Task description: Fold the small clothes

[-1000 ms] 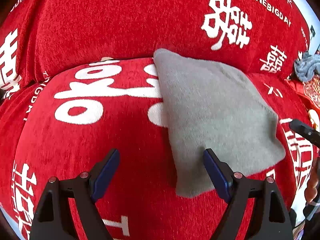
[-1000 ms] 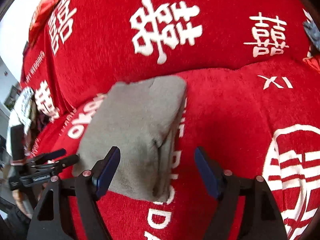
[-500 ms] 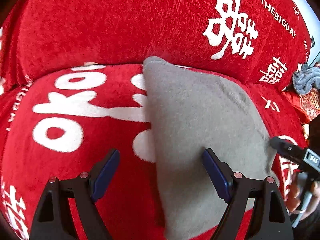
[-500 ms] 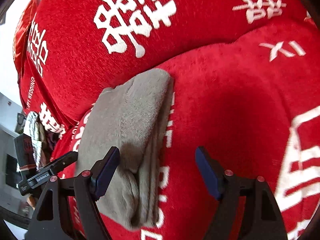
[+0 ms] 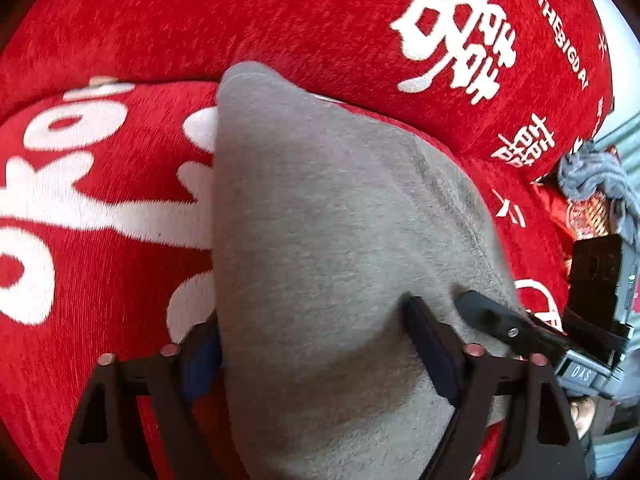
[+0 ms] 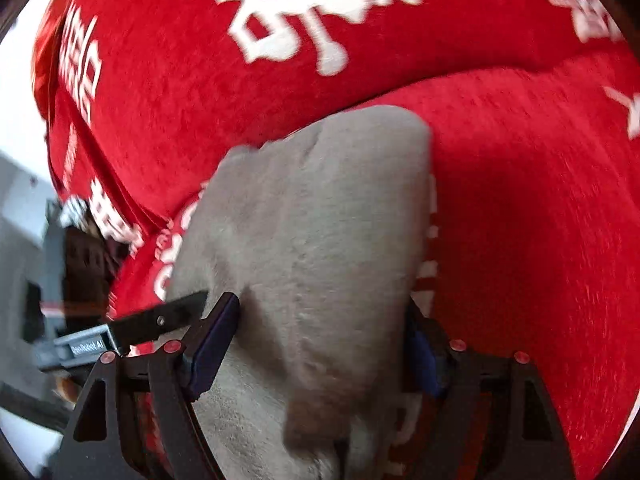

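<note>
Grasp step: both the left hand-held gripper (image 5: pixel 316 344) and right hand-held gripper (image 6: pixel 324 336) stand apart, straddling the near edge of the folded grey cloth (image 5: pixel 320 220) on the red sofa (image 5: pixel 100 280); next, each should probably clamp it.

A red sofa cover (image 5: pixel 120 264) with white characters and lettering spreads over seat and backrest. At its far right edge lies a crumpled blue-grey cloth (image 5: pixel 592 174), beside red packaging (image 5: pixel 588 216).
</note>
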`<state>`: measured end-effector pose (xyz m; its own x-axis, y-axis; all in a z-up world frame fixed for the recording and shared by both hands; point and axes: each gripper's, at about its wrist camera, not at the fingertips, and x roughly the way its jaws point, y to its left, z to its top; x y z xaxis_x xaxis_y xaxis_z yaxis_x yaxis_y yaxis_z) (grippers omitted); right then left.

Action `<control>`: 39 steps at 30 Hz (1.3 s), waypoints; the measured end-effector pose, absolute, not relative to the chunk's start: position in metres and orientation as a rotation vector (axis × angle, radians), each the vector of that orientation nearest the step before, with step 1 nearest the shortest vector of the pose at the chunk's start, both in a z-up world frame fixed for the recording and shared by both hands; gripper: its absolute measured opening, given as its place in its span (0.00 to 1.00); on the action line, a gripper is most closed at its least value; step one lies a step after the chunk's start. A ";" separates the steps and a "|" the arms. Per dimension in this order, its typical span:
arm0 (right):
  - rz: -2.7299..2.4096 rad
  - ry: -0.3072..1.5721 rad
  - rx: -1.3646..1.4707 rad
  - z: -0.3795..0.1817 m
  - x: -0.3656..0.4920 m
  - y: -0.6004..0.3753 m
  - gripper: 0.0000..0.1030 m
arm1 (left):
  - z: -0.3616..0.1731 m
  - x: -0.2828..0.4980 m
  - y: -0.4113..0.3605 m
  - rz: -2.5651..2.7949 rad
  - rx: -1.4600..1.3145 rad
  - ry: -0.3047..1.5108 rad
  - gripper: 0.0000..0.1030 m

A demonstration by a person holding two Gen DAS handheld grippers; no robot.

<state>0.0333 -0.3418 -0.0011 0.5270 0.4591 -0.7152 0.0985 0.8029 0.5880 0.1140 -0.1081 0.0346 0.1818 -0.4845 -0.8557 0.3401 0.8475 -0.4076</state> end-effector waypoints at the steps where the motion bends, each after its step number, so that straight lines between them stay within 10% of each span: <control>1: 0.235 1.007 0.630 -0.001 0.034 -0.341 0.61 | 0.037 0.114 -0.111 -0.584 -0.121 1.251 0.65; 13: 0.207 0.966 0.531 0.019 0.029 -0.329 0.42 | 0.060 0.104 -0.113 -0.609 -0.043 1.172 0.39; 39: 0.211 0.885 0.371 0.076 -0.023 -0.289 0.40 | 0.104 0.034 -0.085 -0.586 0.013 1.074 0.38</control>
<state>-0.0227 -0.2894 0.0762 0.6182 0.3306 -0.7131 -0.0274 0.9158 0.4008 0.0337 -0.0847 0.1038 0.3402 -0.4441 -0.8289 0.4569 0.8485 -0.2671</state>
